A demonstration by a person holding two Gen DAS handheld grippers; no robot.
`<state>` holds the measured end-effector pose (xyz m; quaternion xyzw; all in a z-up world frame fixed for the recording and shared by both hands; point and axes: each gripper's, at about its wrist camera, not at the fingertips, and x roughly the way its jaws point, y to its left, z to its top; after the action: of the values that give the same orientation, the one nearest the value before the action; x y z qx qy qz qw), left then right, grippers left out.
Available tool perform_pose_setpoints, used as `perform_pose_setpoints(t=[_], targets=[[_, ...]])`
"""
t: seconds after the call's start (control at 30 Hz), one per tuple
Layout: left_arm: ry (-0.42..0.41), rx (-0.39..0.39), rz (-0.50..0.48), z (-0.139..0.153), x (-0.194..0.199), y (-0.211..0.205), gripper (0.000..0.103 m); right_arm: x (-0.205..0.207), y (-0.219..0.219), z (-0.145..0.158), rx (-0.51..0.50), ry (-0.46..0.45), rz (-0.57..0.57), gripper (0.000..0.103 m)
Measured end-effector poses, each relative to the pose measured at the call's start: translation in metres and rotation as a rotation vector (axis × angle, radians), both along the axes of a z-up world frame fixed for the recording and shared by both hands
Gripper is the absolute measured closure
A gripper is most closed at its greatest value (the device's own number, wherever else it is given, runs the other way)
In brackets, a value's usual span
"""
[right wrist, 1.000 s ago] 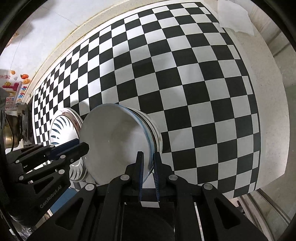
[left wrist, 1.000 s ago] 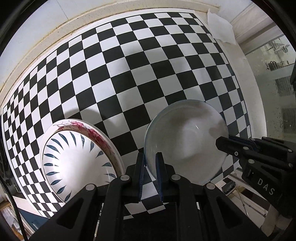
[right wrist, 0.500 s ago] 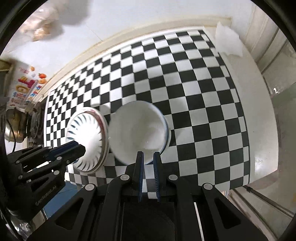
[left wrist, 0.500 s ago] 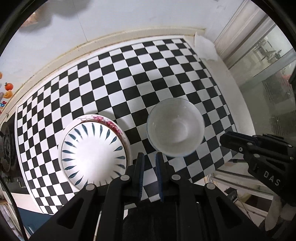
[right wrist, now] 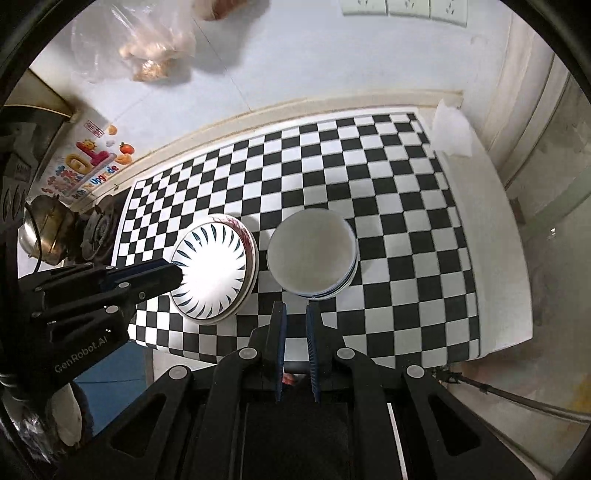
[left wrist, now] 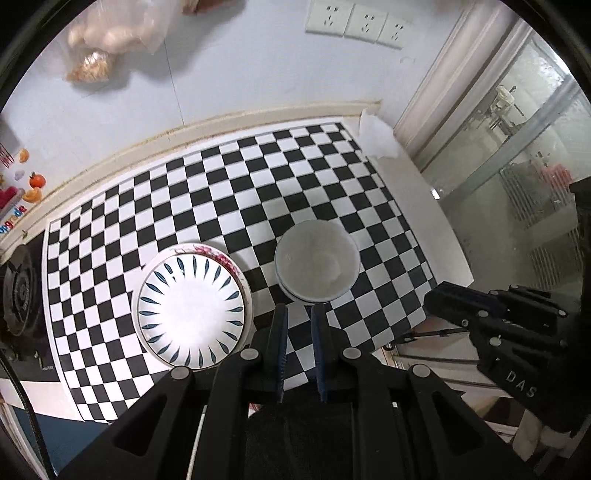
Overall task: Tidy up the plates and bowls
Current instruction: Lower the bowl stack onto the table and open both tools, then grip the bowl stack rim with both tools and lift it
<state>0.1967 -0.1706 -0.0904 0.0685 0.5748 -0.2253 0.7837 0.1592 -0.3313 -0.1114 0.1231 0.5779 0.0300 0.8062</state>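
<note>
A stack of plates, the top one white with blue leaf marks (left wrist: 191,308) (right wrist: 213,271), lies on the checkered mat (left wrist: 229,192) (right wrist: 388,236). To its right a white bowl (left wrist: 317,265) (right wrist: 311,254) sits nested on other bowls. My left gripper (left wrist: 298,318) hangs high above the mat's near edge, jaws a narrow gap apart and empty. My right gripper (right wrist: 295,315) is likewise raised, narrowly parted and empty. The right gripper shows in the left wrist view (left wrist: 458,299); the left gripper shows in the right wrist view (right wrist: 162,275).
A gas stove (left wrist: 18,291) and metal kettle (right wrist: 42,229) stand left of the mat. A white cloth (left wrist: 376,138) (right wrist: 452,129) lies at the far right corner. Bags (left wrist: 107,40) and wall sockets (left wrist: 354,20) are on the wall. A glass door (left wrist: 524,155) is to the right.
Both grippers let go of the white bowl, which now rests on the bowl stack, and rose well away from the counter. The view widened to include the wall.
</note>
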Motion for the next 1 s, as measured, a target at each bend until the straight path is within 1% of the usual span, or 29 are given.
perform_pose_setpoints(t=[0.2,0.23,0.27,0.3,0.33,0.4,0.43,0.47,0.5,0.57,0.6,0.67,0.73,0.83,0.97,1.0], targets=[[-0.041,-0.007,0.0,0.014,-0.009,-0.001,0.091,-0.013,-0.002,0.025,-0.02,-0.044,-0.009,0.089],[-0.049,-0.005,0.001,0.016,-0.009,-0.001,0.09,-0.014,-0.001,0.026,-0.022,-0.042,-0.009,0.089],[-0.056,-0.002,0.003,0.017,-0.01,-0.002,0.088,-0.015,-0.001,0.026,-0.026,-0.034,-0.007,0.087],[-0.061,-0.008,0.006,0.018,-0.01,-0.001,0.082,-0.014,-0.001,0.025,-0.029,-0.027,-0.005,0.079],[-0.066,-0.006,0.013,0.017,-0.009,-0.002,0.076,-0.014,-0.001,0.024,-0.031,-0.021,-0.005,0.073],[-0.061,-0.002,0.019,0.015,-0.007,-0.003,0.074,-0.013,-0.003,0.021,-0.033,-0.014,-0.006,0.048],[-0.058,0.0,0.021,0.013,-0.006,-0.003,0.074,-0.012,-0.004,0.019,-0.029,-0.007,-0.006,0.042],[-0.051,0.0,0.025,0.01,-0.004,-0.003,0.074,-0.011,-0.006,0.018,-0.019,-0.004,-0.009,0.033],[-0.044,0.003,0.029,0.007,-0.002,-0.003,0.073,-0.01,-0.007,0.016,-0.016,-0.002,-0.011,0.028],[-0.028,0.007,0.041,0.001,0.003,-0.002,0.072,-0.008,-0.011,0.013,-0.02,0.005,-0.02,0.025],[-0.02,0.008,0.043,-0.002,0.005,-0.003,0.07,-0.006,-0.014,0.011,-0.019,0.008,-0.024,0.022],[-0.009,0.012,0.05,-0.009,0.01,-0.004,0.064,-0.002,-0.018,0.007,-0.013,0.016,-0.037,0.02],[-0.006,0.016,0.059,-0.015,0.014,-0.005,0.047,0.003,-0.024,0.0,-0.007,0.026,-0.052,0.019],[0.01,0.03,0.072,-0.027,0.024,-0.008,0.046,0.012,-0.033,-0.011,0.012,0.042,-0.072,0.018],[0.059,0.049,0.095,-0.052,0.046,-0.012,0.046,0.03,-0.05,-0.038,0.024,0.075,-0.104,0.016],[0.083,0.051,0.099,-0.061,0.054,-0.014,0.046,0.034,-0.052,-0.044,0.023,0.081,-0.108,0.016]])
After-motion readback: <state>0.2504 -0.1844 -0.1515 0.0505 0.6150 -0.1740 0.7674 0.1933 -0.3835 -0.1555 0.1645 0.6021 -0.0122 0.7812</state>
